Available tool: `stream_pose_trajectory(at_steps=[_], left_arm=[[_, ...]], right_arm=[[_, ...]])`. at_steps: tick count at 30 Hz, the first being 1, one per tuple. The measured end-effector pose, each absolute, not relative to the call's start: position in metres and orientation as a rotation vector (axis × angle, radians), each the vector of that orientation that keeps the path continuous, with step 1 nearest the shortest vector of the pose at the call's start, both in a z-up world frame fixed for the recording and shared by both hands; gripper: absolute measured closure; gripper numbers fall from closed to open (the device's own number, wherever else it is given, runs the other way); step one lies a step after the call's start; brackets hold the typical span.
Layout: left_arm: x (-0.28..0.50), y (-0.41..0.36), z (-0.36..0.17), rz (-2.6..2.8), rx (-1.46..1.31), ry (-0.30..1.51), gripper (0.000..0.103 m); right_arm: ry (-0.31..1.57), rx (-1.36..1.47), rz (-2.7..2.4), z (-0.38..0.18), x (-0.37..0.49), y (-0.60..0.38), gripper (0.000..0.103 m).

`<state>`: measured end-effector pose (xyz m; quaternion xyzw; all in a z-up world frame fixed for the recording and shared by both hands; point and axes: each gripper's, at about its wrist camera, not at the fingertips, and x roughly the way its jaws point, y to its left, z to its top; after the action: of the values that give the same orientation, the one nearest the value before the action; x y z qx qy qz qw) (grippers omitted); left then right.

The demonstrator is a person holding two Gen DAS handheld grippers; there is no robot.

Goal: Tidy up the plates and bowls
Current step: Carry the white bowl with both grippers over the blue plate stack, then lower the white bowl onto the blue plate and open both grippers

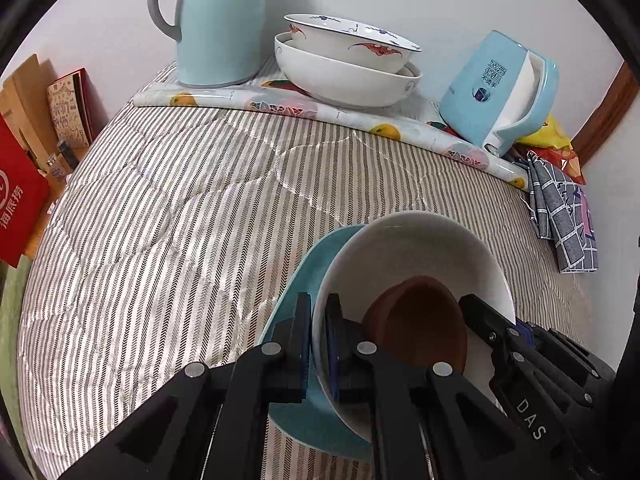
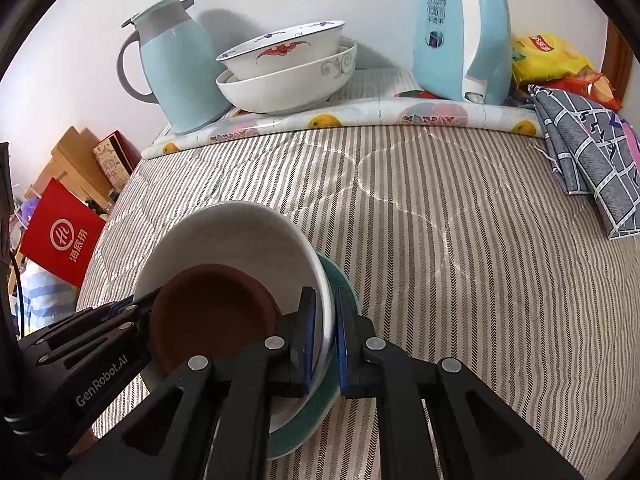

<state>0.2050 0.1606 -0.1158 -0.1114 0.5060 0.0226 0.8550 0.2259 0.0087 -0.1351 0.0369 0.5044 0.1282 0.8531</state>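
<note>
White bowl tilted on teal plate, both grippers clamping rim

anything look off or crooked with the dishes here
Yes. At the back, the bat-painted bowl sits tilted inside the larger white bowl, not nested level. In front, both grippers clamp the white bowl's rim; the brown saucer inside leans against its wall.

Teal plate mostly hidden beneath white bowl; kettle top cropped.
</note>
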Motion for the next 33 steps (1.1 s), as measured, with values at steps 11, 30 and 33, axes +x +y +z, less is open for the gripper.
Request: stream_pose_trajectory(at_steps=[11, 30, 33], left_arm=[[0.204, 0.164, -0.118, 0.029, -0.248, 1.075, 0.092], [0.159, 0.158, -0.08, 0.079, -0.231, 0.995, 0.079], [0.147, 0.149, -0.071, 0.074, -0.214, 0.974, 0.069]], right_arm=[[1.049, 0.109, 0.287, -0.132, 0.224, 0.002, 0.089], [0.983, 0.055, 0.264, -0.096, 0.179, -0.02, 0.067], [0.946, 0.031, 0.247, -0.08, 0.162, -0.029, 0.059]])
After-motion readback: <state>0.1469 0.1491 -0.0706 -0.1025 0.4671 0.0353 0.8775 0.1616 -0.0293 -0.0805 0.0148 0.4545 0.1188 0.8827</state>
